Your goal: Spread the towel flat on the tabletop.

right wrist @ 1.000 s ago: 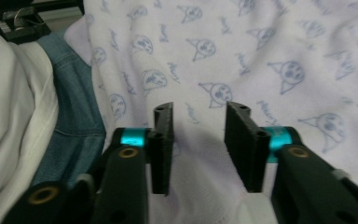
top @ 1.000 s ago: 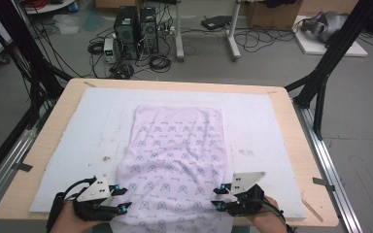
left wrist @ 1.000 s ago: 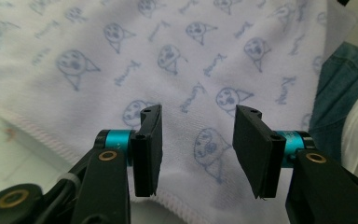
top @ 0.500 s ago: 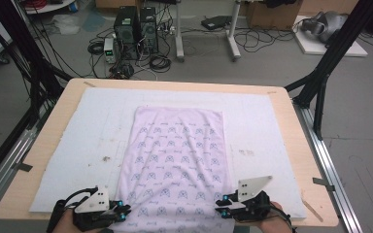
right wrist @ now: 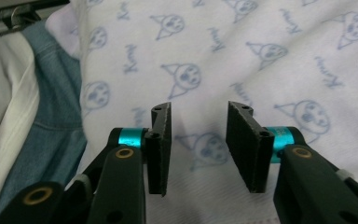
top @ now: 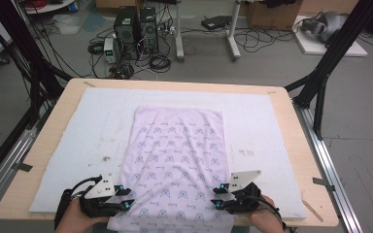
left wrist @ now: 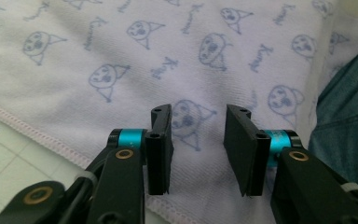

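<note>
Two tools, left tool (top: 126,203) and right tool (top: 217,195), hover part-open and empty over the patterned cloth's (top: 179,160) near corners on the table (top: 53,145), jaws just reopened, apparently ready to pinch.

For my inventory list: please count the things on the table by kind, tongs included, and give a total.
Printed cloth: 1
White mat: 1
Tongs, left tongs and right tongs, both open over the cloth: 2
Total: 4
</note>
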### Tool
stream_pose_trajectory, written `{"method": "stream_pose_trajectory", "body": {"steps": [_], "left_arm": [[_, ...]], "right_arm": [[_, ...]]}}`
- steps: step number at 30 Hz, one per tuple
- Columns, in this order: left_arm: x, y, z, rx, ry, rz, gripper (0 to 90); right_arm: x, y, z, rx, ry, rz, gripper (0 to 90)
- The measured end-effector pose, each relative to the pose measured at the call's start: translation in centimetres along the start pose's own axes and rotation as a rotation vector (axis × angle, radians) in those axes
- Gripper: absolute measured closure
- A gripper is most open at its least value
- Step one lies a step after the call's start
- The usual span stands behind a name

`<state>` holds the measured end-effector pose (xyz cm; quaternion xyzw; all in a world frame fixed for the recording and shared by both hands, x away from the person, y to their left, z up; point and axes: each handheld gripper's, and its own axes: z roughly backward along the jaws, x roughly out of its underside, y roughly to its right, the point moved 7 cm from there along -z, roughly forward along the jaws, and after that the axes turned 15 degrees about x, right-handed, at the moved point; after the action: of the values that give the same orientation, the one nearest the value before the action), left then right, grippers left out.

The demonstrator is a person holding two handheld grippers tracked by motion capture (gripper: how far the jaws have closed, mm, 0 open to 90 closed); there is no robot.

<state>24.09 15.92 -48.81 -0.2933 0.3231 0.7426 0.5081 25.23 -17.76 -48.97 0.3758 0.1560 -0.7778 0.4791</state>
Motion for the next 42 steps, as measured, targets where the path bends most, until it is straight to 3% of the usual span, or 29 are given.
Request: {"method": "stream_pose_trajectory", "body": {"steps": [7, 12, 17, 21, 26, 33, 42], "left_arm": [[-1.9, -1.7, 0.4, 0.007, 0.081, 0.027, 51.8], [-3.1, -3.2, 0.8, -0.012, 0.119, 0.05, 46.9], [-3.6, -5.4, 1.1, -0.05, 0.148, 0.134, 39.2], [-4.2, -7.1, 1.7, -0.097, 0.196, 0.164, 35.2], [-5.8, -8.5, 2.3, -0.128, 0.176, 0.153, 33.4], [-7.9, -10.0, 3.0, -0.159, 0.174, 0.133, 33.1], [-8.2, -11.0, 2.9, -0.16, 0.166, 0.154, 33.3]], "right_arm": [[-1.3, 1.9, -0.4, 0.026, 0.018, -0.043, 46.7], [-1.9, 3.7, -0.6, 0.048, 0.033, -0.091, 39.4], [-2.2, 5.7, -0.4, 0.104, 0.049, -0.143, 31.6], [-3.0, 7.3, -0.2, 0.127, 0.048, -0.157, 28.3], [-4.4, 9.3, -0.1, 0.144, 0.066, -0.181, 26.0], [-6.5, 11.2, -0.4, 0.154, 0.061, -0.156, 24.9], [-7.9, 12.7, -0.5, 0.148, 0.075, -0.164, 24.8]]}}
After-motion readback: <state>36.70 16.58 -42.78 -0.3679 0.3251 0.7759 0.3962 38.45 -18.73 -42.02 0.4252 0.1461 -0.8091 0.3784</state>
